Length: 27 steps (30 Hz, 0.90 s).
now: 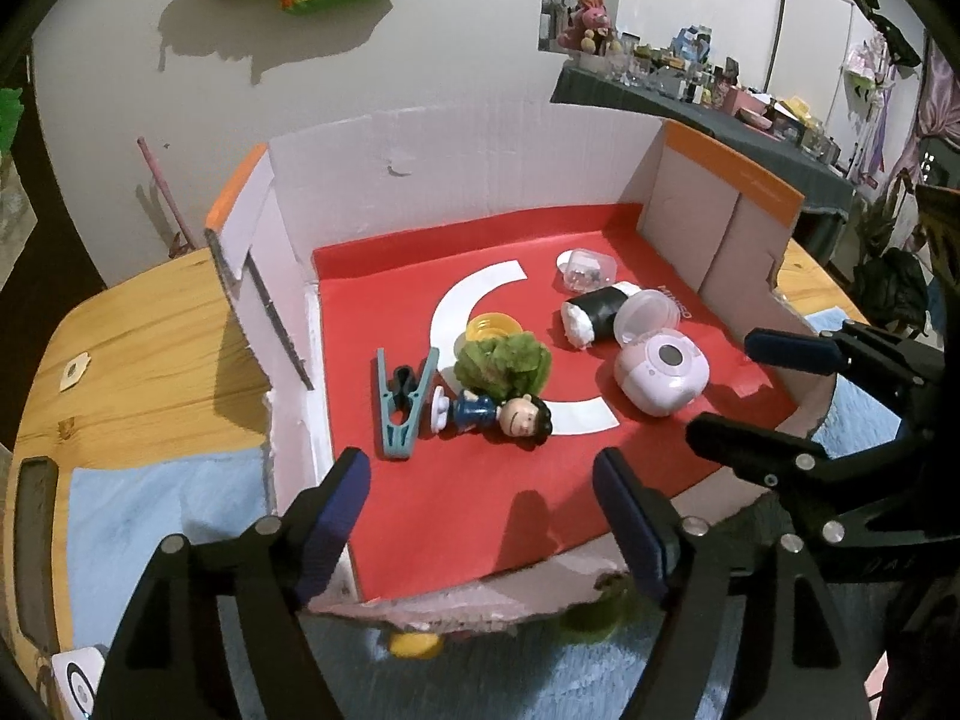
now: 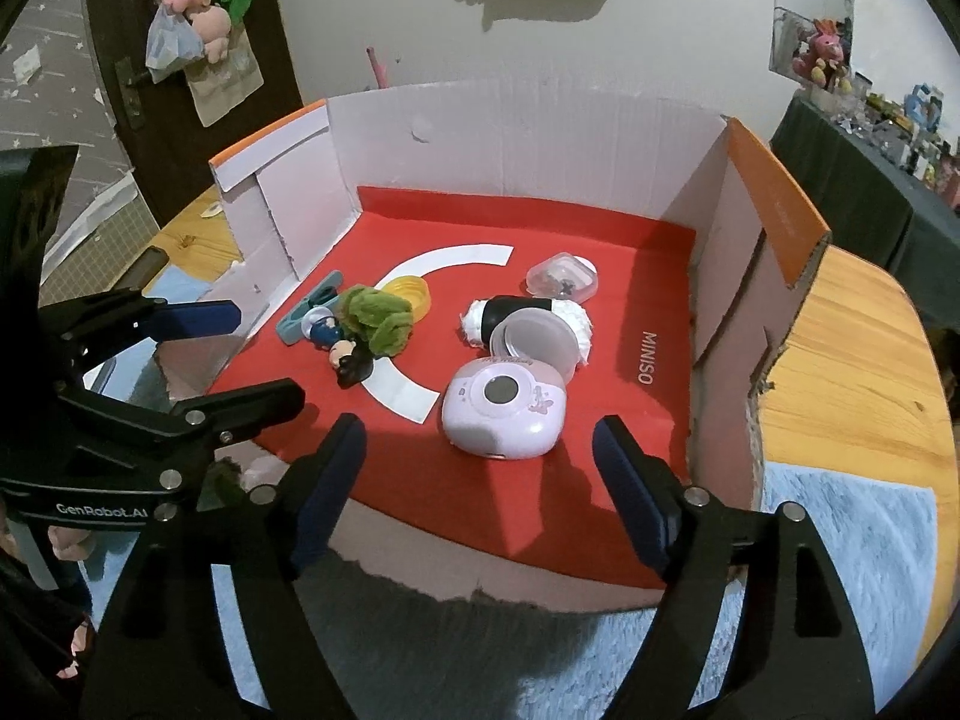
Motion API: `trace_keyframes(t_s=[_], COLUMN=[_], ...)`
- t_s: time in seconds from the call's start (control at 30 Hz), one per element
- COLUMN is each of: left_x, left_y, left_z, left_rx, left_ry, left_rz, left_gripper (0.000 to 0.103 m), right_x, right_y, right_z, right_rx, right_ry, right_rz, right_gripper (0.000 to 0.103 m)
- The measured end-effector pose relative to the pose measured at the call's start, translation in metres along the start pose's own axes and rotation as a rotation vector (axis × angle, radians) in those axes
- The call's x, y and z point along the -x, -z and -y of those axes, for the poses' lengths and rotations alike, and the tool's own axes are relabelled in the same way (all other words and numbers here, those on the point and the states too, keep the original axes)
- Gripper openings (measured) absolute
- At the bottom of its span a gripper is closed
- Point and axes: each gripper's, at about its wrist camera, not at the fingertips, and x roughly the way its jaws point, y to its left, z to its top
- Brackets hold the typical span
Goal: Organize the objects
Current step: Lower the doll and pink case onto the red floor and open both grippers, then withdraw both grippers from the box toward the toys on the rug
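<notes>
An open cardboard box (image 1: 480, 162) with a red floor (image 2: 540, 222) holds the objects. On its left lie a teal clothespin (image 1: 399, 405), a small dark-haired figurine (image 1: 510, 417), a green fuzzy toy (image 1: 504, 360) and a yellow cap (image 1: 487, 326). To the right are a sushi-roll toy (image 2: 516, 312), a clear capsule (image 2: 561, 276), a pale round lid (image 2: 534, 339) and a pink toy camera (image 2: 504, 414). My left gripper (image 1: 480, 468) hangs open over the box's near left floor with nothing between its fingers. My right gripper (image 2: 480, 429) is open just in front of the camera, apart from it.
The box sits on a wooden table (image 2: 858, 324) with a light blue cloth (image 2: 840, 528) under its front. A yellow piece (image 1: 414, 645) and a green fuzzy piece (image 1: 600, 606) lie on the cloth outside the torn front wall. A cluttered dark counter (image 1: 720, 102) stands behind.
</notes>
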Motion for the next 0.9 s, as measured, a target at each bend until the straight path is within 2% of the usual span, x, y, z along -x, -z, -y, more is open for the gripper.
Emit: trace_keyframes(t_s=[0.07,0.2,0.4,0.5,0.9], left_x=[0.002,0.007,0.013,0.016,0.029], left_y=[0.001,0.005,0.011,0.014,0.024], left_z=[0.0,-0.001,-0.002,-0.003,-0.001], left_rx=[0.001,0.008,0.011,0.016,0.009], left_ry=[-0.003,-0.001,-0.01,-0.011,-0.01], left_rz=[0.004,0.009,0.02,0.026,0.042], left_gripper=[0.082,0.084,0.089,0.093,0.096], right_x=[0.002,0.008,0.018,0.023,0.044], right_y=[0.001,0.003,0.006,0.007,0.013], right_z=[-0.001,-0.003,-0.008,-0.01,-0.021], right_rx=[-0.002,-0.003,0.0,0.001,0.016], right_ry=[0.001,-0.001,-0.006,-0.005,-0.002], right_rz=[0.003,0.016,0.034,0.044,0.075], right_gripper=[0.078,0.085,0.086,0.093,0.096])
